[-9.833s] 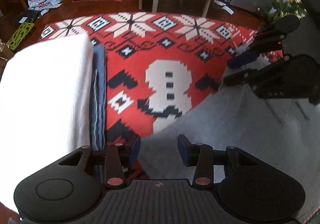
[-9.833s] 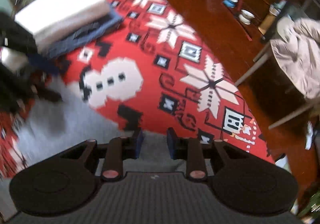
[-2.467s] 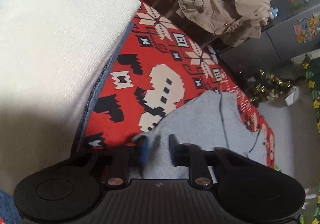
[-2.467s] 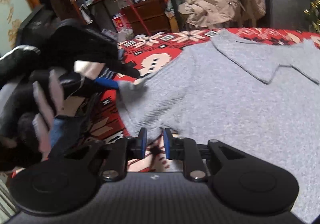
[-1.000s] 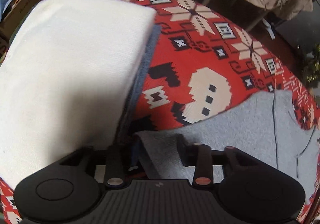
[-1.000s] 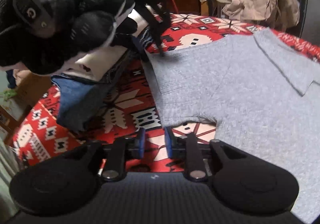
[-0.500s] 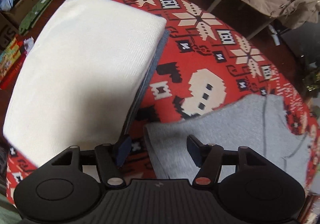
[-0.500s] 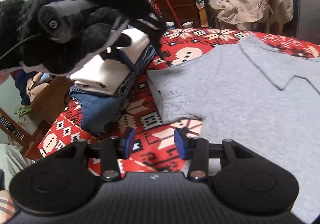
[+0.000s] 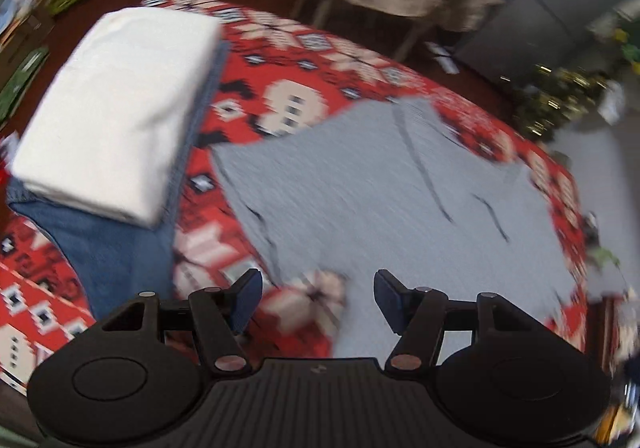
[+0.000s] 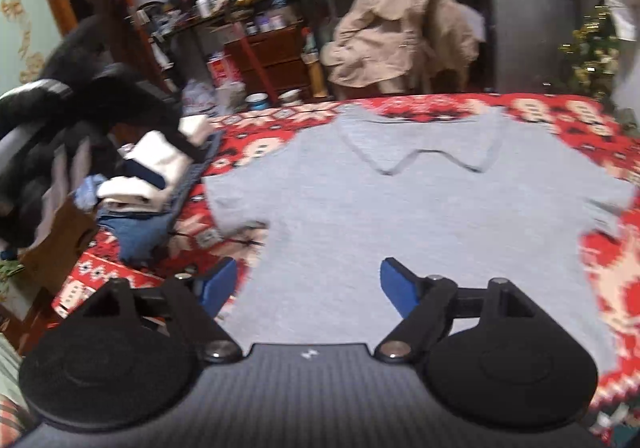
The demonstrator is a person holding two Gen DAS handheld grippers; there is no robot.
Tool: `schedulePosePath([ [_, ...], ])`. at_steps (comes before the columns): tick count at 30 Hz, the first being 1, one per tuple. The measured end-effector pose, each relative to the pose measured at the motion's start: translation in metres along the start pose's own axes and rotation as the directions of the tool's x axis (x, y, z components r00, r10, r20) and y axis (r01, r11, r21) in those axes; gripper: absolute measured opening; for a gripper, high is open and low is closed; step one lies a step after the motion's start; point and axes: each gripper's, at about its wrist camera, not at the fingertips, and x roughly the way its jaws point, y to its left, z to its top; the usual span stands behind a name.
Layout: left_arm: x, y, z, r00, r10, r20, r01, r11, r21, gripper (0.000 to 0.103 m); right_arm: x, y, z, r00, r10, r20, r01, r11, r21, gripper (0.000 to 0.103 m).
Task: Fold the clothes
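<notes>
A grey short-sleeved shirt (image 10: pixel 400 207) lies spread flat on the red patterned blanket (image 10: pixel 608 260), collar at the far side. The left wrist view shows the same shirt (image 9: pixel 380 183) blurred, with one sleeve pointing toward me. My left gripper (image 9: pixel 318 294) hovers open above the shirt's near sleeve edge, holding nothing. Over the shirt's lower hem my right gripper (image 10: pixel 308 284) is open wide and empty. At the left edge of the right wrist view a dark blurred shape is the other gripper and a gloved hand (image 10: pixel 60 135).
A stack of folded clothes, white on top (image 9: pixel 116 111) over blue denim (image 9: pixel 116 248), sits left of the shirt. A beige coat hangs on a chair (image 10: pixel 400 27) behind the bed. Cluttered shelves, a dresser and floor litter (image 10: pixel 240 59) lie beyond.
Both grippers let go of the shirt's sleeve and opened wide. They pulled back and up, so the whole shirt now lies flat in view.
</notes>
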Motion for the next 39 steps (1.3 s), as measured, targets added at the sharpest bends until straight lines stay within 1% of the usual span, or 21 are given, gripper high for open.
schedulePosePath([
  [4,-0.014,-0.016,-0.045,0.997,-0.065,0.040,0.062,0.996,0.071,0.061,-0.037,-0.024,-0.009,0.998,-0.062,0.026,0.062,0.998,0.008,0.093],
  [6,-0.016,-0.019,-0.063,0.995,-0.088,0.044,0.083,0.992,0.094,0.060,-0.057,-0.037,-0.012,0.996,-0.080,0.046,0.079,0.997,0.012,0.098],
  [8,-0.015,-0.021,-0.081,0.993,-0.110,0.044,0.104,0.988,0.114,0.054,-0.073,-0.049,-0.014,0.994,-0.095,0.061,0.094,0.995,0.028,0.102],
  [9,-0.013,-0.021,-0.088,0.993,-0.110,0.042,0.104,0.987,0.125,0.051,-0.080,-0.056,-0.016,0.992,-0.108,0.070,0.106,0.994,0.040,0.102],
  [11,-0.005,-0.021,-0.101,0.995,-0.095,0.037,0.089,0.984,0.152,0.040,-0.092,-0.070,-0.019,0.987,-0.138,0.083,0.133,0.989,0.063,0.102],
  [12,0.001,-0.019,-0.106,0.996,-0.087,0.035,0.080,0.983,0.166,0.038,-0.096,-0.077,-0.020,0.984,-0.156,0.091,0.150,0.986,0.070,0.102],
  [14,0.013,-0.013,-0.112,0.997,-0.072,0.032,0.065,0.981,0.181,0.030,-0.099,-0.091,-0.025,0.977,-0.186,0.106,0.179,0.981,0.067,0.102],
  [17,0.028,-0.004,-0.114,0.997,-0.068,0.024,0.062,0.984,0.169,0.023,-0.094,-0.109,-0.034,0.972,-0.206,0.112,0.199,0.978,0.070,0.102],
  [21,0.041,0.005,-0.115,0.998,-0.067,0.018,0.064,0.988,0.140,0.014,-0.075,-0.143,-0.050,0.962,-0.260,0.086,0.246,0.958,0.148,0.102],
  [23,0.047,0.010,-0.115,0.998,-0.067,0.015,0.064,0.990,0.126,0.006,-0.064,-0.157,-0.059,0.956,-0.286,0.066,0.271,0.947,0.171,0.102],
  [28,0.064,0.021,-0.116,0.998,-0.067,0.008,0.066,0.994,0.089,0.005,-0.044,-0.178,-0.081,0.961,-0.274,0.033,0.258,0.933,0.250,0.102],
  [30,0.068,0.024,-0.116,0.998,-0.069,0.007,0.069,0.995,0.075,0.005,-0.037,-0.183,-0.088,0.961,-0.275,0.020,0.260,0.929,0.265,0.102],
  [33,0.063,0.026,-0.113,0.996,-0.085,0.015,0.084,0.995,0.057,0.005,-0.033,-0.180,-0.092,0.959,-0.281,0.028,0.266,0.933,0.241,0.102],
  [35,0.060,0.027,-0.111,0.995,-0.096,0.021,0.095,0.995,0.044,0.008,-0.031,-0.175,-0.093,0.957,-0.287,0.038,0.272,0.938,0.214,0.102],
  [39,0.054,0.028,-0.108,0.993,-0.117,0.033,0.116,0.993,0.020,0.009,-0.029,-0.171,-0.101,0.956,-0.289,0.041,0.275,0.939,0.208,0.102],
])
